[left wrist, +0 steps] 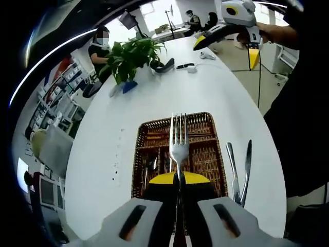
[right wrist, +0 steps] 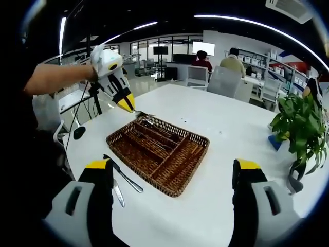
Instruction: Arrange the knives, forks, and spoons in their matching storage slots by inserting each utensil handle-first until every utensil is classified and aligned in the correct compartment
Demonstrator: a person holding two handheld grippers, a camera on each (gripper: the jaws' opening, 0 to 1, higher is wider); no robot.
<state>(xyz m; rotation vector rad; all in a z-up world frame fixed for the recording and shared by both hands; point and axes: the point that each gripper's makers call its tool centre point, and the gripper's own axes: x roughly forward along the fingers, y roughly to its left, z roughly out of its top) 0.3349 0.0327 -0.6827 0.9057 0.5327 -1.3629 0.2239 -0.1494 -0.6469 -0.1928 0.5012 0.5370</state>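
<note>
In the left gripper view, the left gripper (left wrist: 179, 181) pinches a fork (left wrist: 178, 144), tines toward twelve o'clock, over the near edge of the wicker tray (left wrist: 205, 154). Two knives (left wrist: 240, 172) lie on the white table (left wrist: 154, 103) at four o'clock, beside the tray's edge.

In the right gripper view, the right gripper (right wrist: 172, 177) stands spread and empty. Bare table surrounds the tray (right wrist: 177, 177); the left gripper (right wrist: 128, 105) holds the fork's silver metal at the tray's eleven o'clock corner.

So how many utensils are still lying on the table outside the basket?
2: a spoon and a knife lie side by side on the table beside the wicker basket. More may be hidden behind the grippers.
</note>
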